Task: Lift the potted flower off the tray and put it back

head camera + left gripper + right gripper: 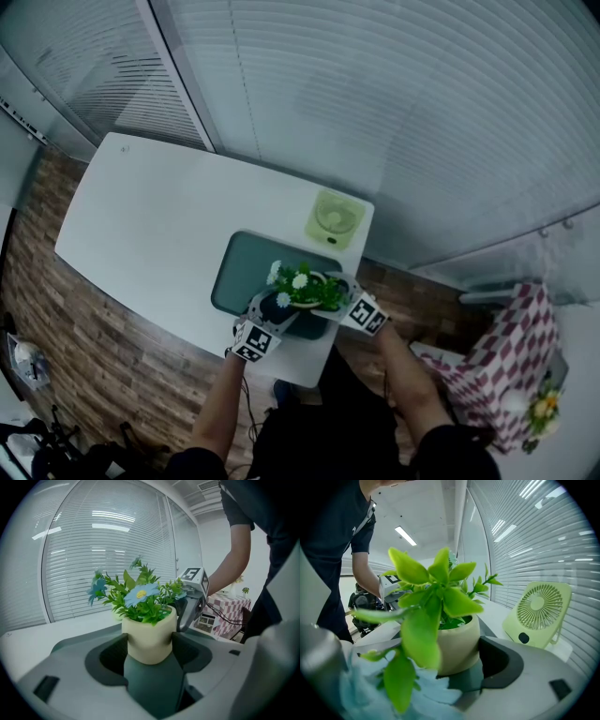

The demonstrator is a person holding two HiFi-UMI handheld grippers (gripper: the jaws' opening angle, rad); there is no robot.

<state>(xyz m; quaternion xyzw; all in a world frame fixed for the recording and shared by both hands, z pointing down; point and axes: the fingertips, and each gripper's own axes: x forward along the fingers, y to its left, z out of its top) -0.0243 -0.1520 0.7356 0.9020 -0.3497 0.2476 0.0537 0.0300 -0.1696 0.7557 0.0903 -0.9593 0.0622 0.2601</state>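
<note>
The potted flower (305, 292) is a cream pot (149, 639) with green leaves and blue and white blooms. It is over the near right corner of the dark teal tray (246, 267) on the white table (150, 225). My left gripper (149, 651) is shut on the pot, with both dark pads pressed to its sides. My right gripper (450, 658) comes from the opposite side; its right pad (501, 660) touches the pot (459, 641), and leaves hide the left pad. I cannot tell whether the pot rests on the tray or hangs just above it.
A pale green desk fan (335, 218) stands just behind the tray near the table's far edge, close to the blinds. The table's near edge lies right below the grippers. A red and white chequered cloth (511, 356) is on the floor side at the right.
</note>
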